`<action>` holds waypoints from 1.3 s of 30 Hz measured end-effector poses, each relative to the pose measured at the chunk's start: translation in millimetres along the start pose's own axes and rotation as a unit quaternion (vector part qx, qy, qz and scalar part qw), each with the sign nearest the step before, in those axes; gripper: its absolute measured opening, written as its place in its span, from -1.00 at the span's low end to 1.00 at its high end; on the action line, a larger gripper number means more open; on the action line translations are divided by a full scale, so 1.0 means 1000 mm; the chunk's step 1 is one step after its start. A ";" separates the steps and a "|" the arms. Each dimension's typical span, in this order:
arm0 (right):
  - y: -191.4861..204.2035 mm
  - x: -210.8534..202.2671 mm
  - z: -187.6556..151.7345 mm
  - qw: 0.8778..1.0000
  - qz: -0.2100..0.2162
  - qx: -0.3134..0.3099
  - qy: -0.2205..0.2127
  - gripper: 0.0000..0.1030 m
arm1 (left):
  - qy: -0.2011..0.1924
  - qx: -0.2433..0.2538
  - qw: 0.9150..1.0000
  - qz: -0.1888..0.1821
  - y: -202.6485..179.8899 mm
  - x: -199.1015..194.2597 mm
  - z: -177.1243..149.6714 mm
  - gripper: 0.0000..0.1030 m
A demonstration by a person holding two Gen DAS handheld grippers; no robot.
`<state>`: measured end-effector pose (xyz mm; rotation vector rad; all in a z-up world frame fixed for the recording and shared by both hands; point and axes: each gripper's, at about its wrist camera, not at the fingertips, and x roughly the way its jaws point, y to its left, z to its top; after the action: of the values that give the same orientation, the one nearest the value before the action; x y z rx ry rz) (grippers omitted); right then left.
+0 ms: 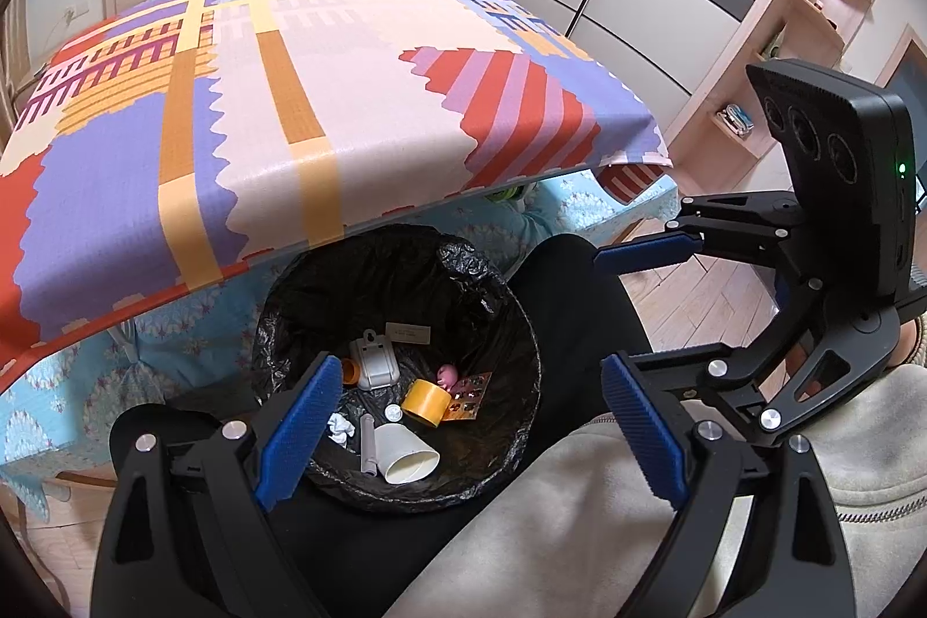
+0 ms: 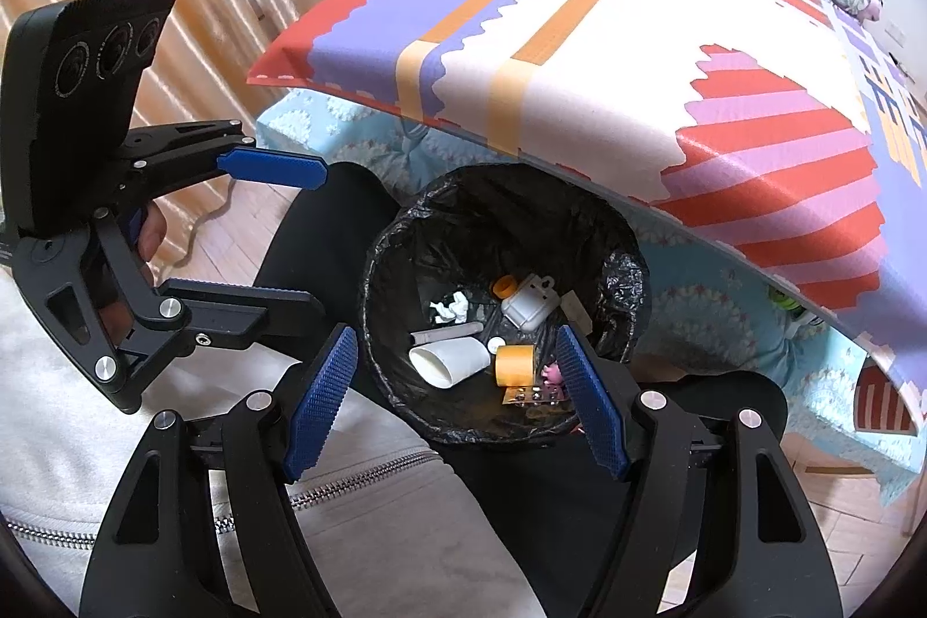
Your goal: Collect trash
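— Now, your jaws?
— Left gripper (image 1: 469, 427) and right gripper (image 2: 457, 398): both spread wide, nothing held, above the bin (image 2: 400, 236).
— Contents?
— I list a paper cup (image 2: 452, 360), tape roll (image 2: 514, 366), white case (image 2: 530, 308), crumpled tissue (image 2: 452, 308). The bin stands at the patterned mat (image 2: 579, 97)'s near edge.

The right gripper (image 2: 457, 398) hangs over a bin lined with a black bag (image 2: 405, 236), jaws apart and empty. Inside lie a white paper cup (image 2: 449, 360) on its side, a yellow tape roll (image 2: 514, 366), a grey tube (image 2: 446, 333), crumpled tissue (image 2: 452, 308) and a white plastic case (image 2: 528, 306). The left gripper (image 2: 284, 236) is at the left, also parted, over a dark trouser leg (image 2: 324, 236).
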<state>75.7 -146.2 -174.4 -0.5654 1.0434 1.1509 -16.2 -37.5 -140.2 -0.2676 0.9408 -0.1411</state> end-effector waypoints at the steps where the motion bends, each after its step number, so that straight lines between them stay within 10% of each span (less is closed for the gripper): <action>1: 0.000 0.000 0.000 1.000 0.000 0.001 -0.001 0.38 | 0.000 0.001 1.000 0.000 0.000 0.000 0.000 0.70; 39: -0.001 -0.004 0.001 1.000 -0.006 0.002 -0.006 0.38 | 0.000 0.004 1.000 -0.002 -0.001 0.000 0.003 0.70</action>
<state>76.6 -147.1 -170.3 -0.5612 1.0306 1.1401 -13.9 -38.1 -138.6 -0.2629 0.9403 -0.1489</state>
